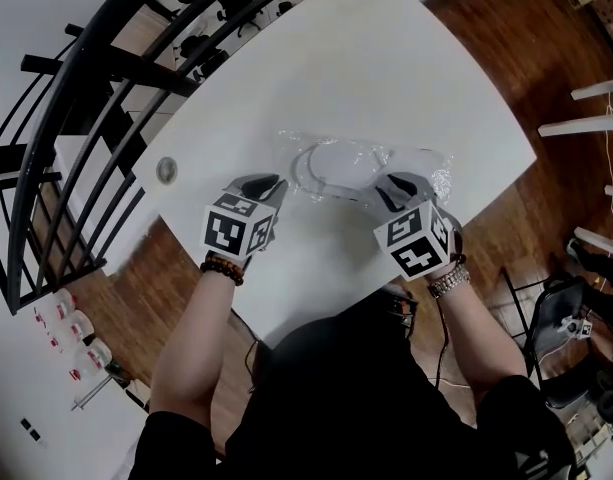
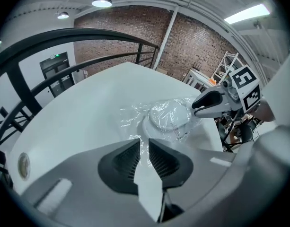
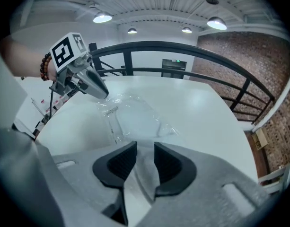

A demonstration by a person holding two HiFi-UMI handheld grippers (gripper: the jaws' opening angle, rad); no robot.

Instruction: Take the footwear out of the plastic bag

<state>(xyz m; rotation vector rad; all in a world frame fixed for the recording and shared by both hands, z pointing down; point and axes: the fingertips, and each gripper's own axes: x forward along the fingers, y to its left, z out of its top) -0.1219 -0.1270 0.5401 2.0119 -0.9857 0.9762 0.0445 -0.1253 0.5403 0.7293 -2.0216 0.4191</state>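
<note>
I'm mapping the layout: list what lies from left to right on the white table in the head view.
Small round silver disc → left gripper → clear plastic bag holding white footwear → right gripper.

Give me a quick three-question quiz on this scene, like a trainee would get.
1. True or false: the footwear lies outside the plastic bag.
2. Where are the left gripper and the right gripper? A) beyond the far side of the bag. B) at the bag's near edge, one toward each end. C) off the table altogether.
3. What colour is the footwear?

Key: 1 false, it is inside the clear bag. 2 B. 3 white.
</note>
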